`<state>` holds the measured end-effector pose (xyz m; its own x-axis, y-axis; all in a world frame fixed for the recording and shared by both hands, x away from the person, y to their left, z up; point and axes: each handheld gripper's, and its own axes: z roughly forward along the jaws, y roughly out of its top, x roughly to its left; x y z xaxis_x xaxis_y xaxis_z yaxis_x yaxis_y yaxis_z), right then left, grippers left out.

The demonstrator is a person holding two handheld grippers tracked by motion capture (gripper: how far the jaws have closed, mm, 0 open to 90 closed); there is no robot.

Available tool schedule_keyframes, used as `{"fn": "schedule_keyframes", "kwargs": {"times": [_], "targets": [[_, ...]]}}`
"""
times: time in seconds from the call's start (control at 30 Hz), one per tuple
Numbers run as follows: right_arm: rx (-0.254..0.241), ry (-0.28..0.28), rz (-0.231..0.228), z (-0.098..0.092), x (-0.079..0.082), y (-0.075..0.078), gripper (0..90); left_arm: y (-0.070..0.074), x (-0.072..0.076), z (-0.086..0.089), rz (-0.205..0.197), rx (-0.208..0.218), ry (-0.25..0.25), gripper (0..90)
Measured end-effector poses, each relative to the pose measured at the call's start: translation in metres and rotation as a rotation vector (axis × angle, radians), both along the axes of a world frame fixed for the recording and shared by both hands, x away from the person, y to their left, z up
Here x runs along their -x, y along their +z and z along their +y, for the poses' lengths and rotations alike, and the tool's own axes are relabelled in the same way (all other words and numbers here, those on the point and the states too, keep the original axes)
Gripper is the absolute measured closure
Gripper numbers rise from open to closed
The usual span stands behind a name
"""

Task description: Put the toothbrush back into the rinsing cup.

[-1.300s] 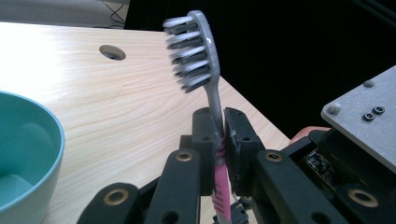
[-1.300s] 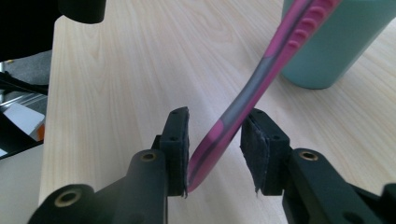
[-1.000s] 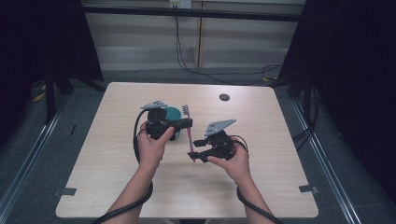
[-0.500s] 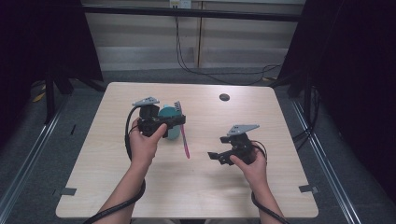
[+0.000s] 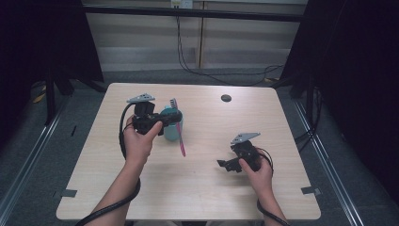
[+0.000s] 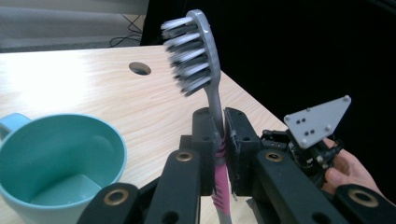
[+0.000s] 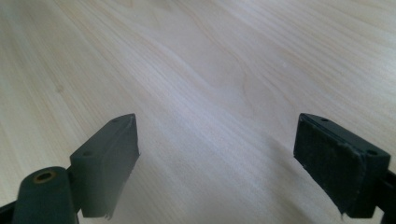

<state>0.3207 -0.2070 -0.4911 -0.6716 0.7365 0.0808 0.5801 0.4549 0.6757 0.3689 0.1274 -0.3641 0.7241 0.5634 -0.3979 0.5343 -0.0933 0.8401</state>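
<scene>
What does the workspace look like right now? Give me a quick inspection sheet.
Surface: wooden table, with a round cable hole.
Job's things: toothbrush, pink handle, bristles up; teal cup beside it.
Clutter: nothing seen.
Grippers: left tool shut on the toothbrush; right tool open above bare wood, its jaws have just been opening.
Cables: black cables trail from both tools.
Surroundings: dark curtains, grey floor.
</scene>
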Motion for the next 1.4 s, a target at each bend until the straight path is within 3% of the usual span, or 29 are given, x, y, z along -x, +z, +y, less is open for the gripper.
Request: {"fn": "schedule_keyframes", "kwargs": {"times": [0.1, 0.2, 0.23, 0.7, 1.4], "targets": [[-0.009, -0.003, 0.009, 0.001, 0.001, -0.005, 13.6, 0.003, 0.000, 0.003, -0.004, -0.005, 0.002, 83.8], [0.018, 0.002, 0.003, 0.004, 0.002, -0.011, 13.6, 0.005, 0.000, 0.004, -0.004, -0.006, 0.003, 83.8], [0.045, 0.010, -0.021, 0.006, 0.004, -0.015, 12.8, 0.006, 0.000, 0.005, -0.007, -0.012, 0.003, 83.8], [0.002, 0.000, -0.077, 0.002, 0.008, -0.022, 10.5, 0.018, -0.005, 0.012, -0.029, -0.024, 0.018, 83.8], [0.004, -0.004, -0.082, 0.003, 0.007, -0.022, 9.8, 0.032, -0.016, 0.015, -0.053, -0.033, 0.043, 83.8]]}}
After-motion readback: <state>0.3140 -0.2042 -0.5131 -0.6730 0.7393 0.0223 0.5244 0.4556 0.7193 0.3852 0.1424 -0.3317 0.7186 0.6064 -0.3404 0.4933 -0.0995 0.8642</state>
